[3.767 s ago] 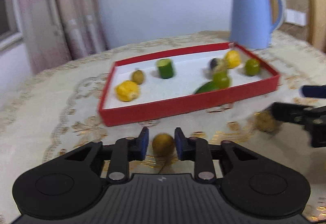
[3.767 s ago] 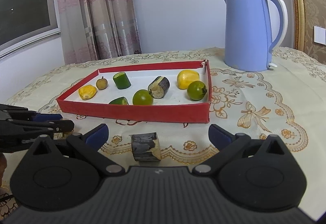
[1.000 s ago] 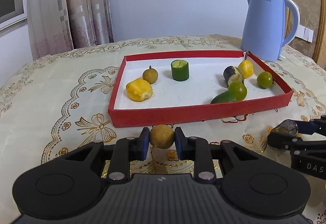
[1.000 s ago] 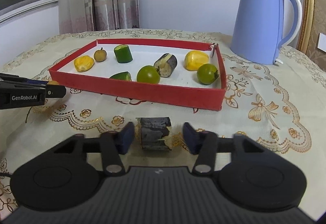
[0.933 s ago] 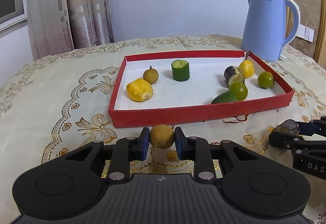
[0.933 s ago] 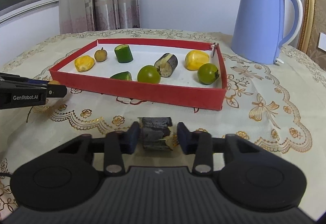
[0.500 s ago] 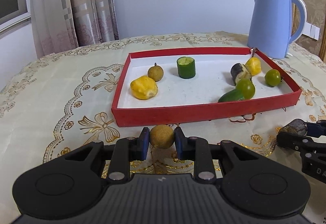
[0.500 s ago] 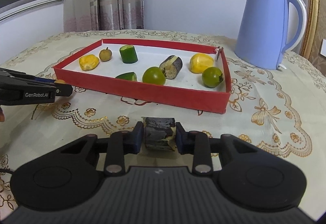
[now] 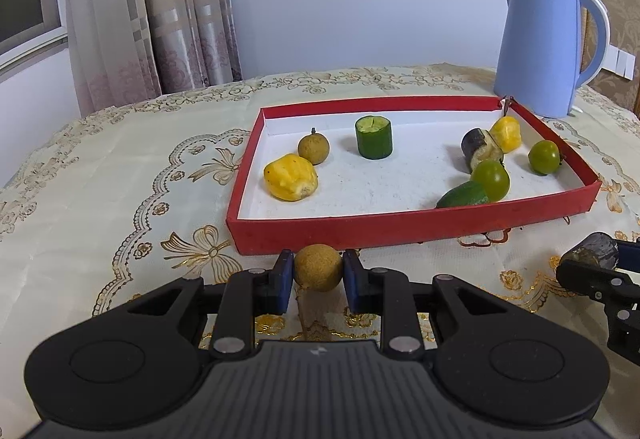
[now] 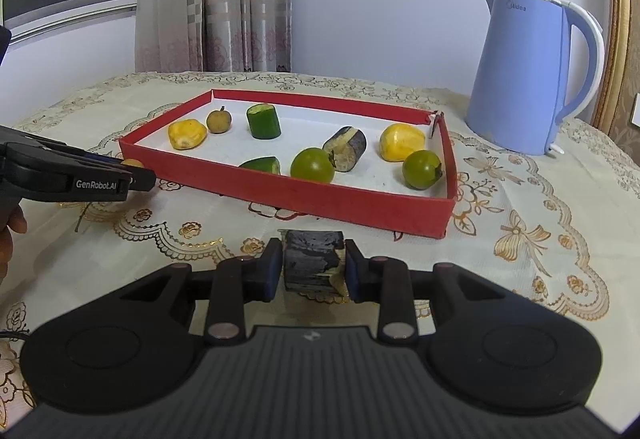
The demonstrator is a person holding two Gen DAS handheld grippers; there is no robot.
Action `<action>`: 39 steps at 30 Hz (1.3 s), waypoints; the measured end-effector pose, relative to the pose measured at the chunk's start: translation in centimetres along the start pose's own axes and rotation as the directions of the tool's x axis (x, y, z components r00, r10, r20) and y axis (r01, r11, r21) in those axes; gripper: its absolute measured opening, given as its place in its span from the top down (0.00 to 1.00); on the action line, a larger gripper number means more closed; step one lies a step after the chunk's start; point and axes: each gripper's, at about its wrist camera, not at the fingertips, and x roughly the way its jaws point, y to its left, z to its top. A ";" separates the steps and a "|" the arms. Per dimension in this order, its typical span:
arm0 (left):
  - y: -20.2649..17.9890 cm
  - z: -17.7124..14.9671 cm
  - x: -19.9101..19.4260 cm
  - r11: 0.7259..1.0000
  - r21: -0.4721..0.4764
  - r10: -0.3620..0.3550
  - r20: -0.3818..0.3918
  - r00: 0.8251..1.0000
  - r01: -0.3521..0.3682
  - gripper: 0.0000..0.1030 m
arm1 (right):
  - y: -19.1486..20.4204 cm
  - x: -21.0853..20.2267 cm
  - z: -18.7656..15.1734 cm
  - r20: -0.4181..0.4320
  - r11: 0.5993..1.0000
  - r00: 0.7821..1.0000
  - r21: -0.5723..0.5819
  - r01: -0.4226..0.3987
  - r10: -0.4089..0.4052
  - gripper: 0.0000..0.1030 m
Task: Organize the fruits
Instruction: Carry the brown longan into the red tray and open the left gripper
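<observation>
STEP: both pieces gripped, neither yet in the box. Judged: carry-to-box phase, w/ release still to come.

LEFT TOOL [image 9: 318, 275]: pads pinching a longan [image 9: 318, 268], round, tan, matte, fine-grained skin. Held just short of the red tray's [image 9: 400, 228] near wall, at approx 7 o'clock of the tray. Whether it is clear of the table cannot be told.

RIGHT TOOL [image 10: 313, 270]: pads pinching a dark eggplant chunk [image 10: 313, 264], blocky cylinder, skin near-black and scuffed, pale flesh showing at one lower edge. Sits before the tray's near wall, approx 5 o'clock of the tray.

TRAY: shallow rectangular box, red card-like walls, white floor; far-right corner looks split. Contents, left wrist view:
- yellow peeled piece [image 9: 291, 177], lumpy, 9 o'clock
- 2nd longan w/ stem [image 9: 313, 148], just behind it
- cucumber section [image 9: 374, 137], upright, cut face up, 12 o'clock
- eggplant piece [image 9: 480, 149], lying, touching a 2nd yellow piece [image 9: 507, 134], 2 o'clock
- green tomato [image 9: 490, 180], glossy, touching a cucumber end [image 9: 462, 195] by the near wall
- 2nd green tomato [image 9: 543, 156], 3 o'clock

NEXT (judgement): each tool needs a lift over the near wall, then a set-down beside its like; longan to the 9–10 o'clock pair, eggplant to 2 o'clock. Round longan apt to roll on release; low drop advised.

ALSO: table [image 9: 120, 175] under cream cloth w/ gold embroidery; blue kettle [image 9: 540, 47], smooth plastic, behind tray's right corner.
</observation>
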 end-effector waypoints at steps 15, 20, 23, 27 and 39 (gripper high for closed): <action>-1.6 3.7 -0.2 1.000 0.012 -0.009 0.067 0.998 0.009 0.75 | -1.1 0.4 2.2 0.071 0.999 0.997 0.021 -0.029 0.027 0.71; -2.9 5.1 1.2 0.999 0.038 0.003 0.068 0.998 -0.006 0.75 | -1.5 0.8 1.4 0.056 0.998 0.997 0.035 -0.052 0.050 0.71; -3.4 5.4 2.5 0.999 0.045 0.020 0.052 0.998 -0.022 0.75 | -1.8 0.8 1.3 0.056 0.997 0.997 0.045 -0.056 0.053 0.71; -3.8 5.6 4.2 0.999 0.041 0.033 0.026 0.999 -0.035 0.75 | -2.0 1.0 1.0 0.046 0.998 0.998 0.048 -0.050 0.048 0.71; -3.9 6.3 7.4 0.997 0.034 0.068 -0.032 0.997 -0.067 0.75 | -1.7 0.9 0.8 0.047 0.998 0.997 0.026 -0.058 0.057 0.71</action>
